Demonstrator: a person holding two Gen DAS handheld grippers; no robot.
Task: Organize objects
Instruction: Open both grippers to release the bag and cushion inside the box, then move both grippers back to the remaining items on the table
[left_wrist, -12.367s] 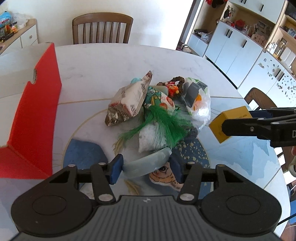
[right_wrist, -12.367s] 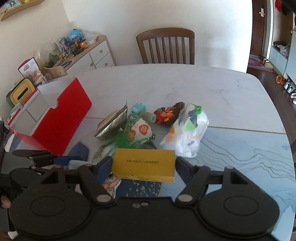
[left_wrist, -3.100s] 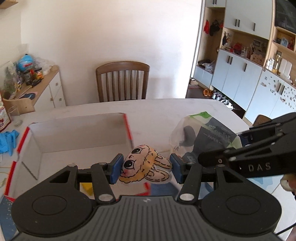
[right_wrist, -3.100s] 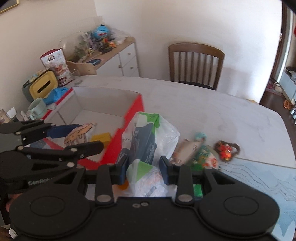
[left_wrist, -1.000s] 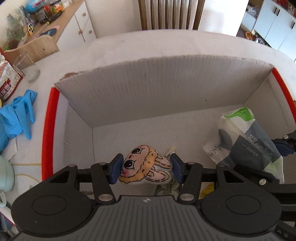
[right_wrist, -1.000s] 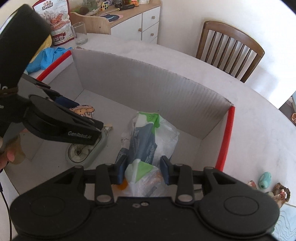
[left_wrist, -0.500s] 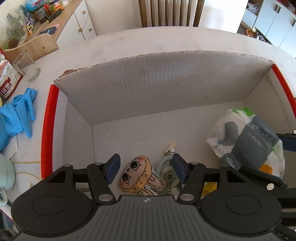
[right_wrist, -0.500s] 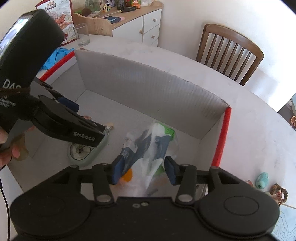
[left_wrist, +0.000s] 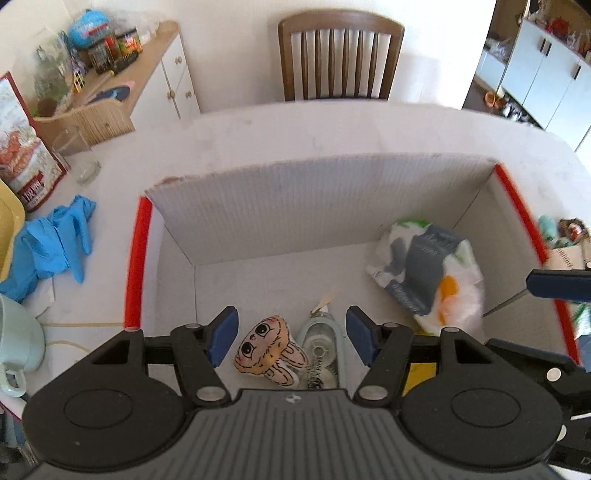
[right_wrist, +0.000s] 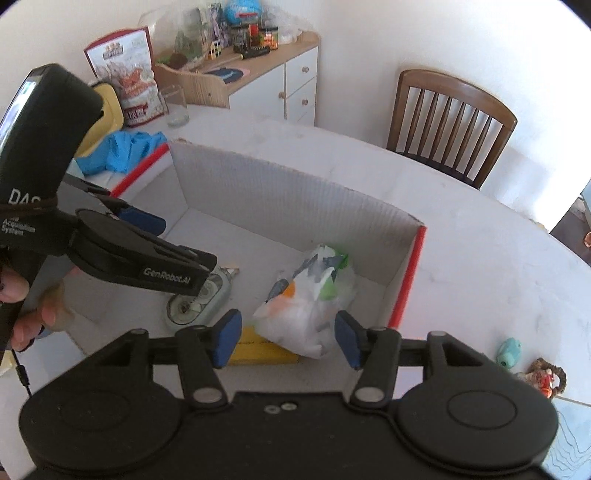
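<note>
A red-edged cardboard box (left_wrist: 295, 206) lies open on the table. On its floor lie a cartoon-face doll (left_wrist: 266, 350), a pale green tape dispenser (left_wrist: 321, 354), a yellow box (left_wrist: 417, 376) and a white-and-grey plastic bag (left_wrist: 424, 273). My left gripper (left_wrist: 291, 332) hangs open above the doll and dispenser and touches neither. My right gripper (right_wrist: 287, 334) hovers over the plastic bag (right_wrist: 310, 295). Its jaws are opening and its pads are clear of the bag. In the right wrist view the left gripper (right_wrist: 177, 242) is at the left, over the tape dispenser (right_wrist: 199, 299).
Blue gloves (left_wrist: 48, 240), a drinking glass (left_wrist: 83, 158) and a pale mug (left_wrist: 14, 339) sit left of the box. A wooden chair (left_wrist: 340, 55) stands behind the table. A teal toy (right_wrist: 509, 350) and a small bead figure (right_wrist: 546, 376) lie right of the box.
Both grippers have let go and risen. The doll dropped from the left jaws onto the box floor beside the dispenser. The bag slid out of the right jaws and settled.
</note>
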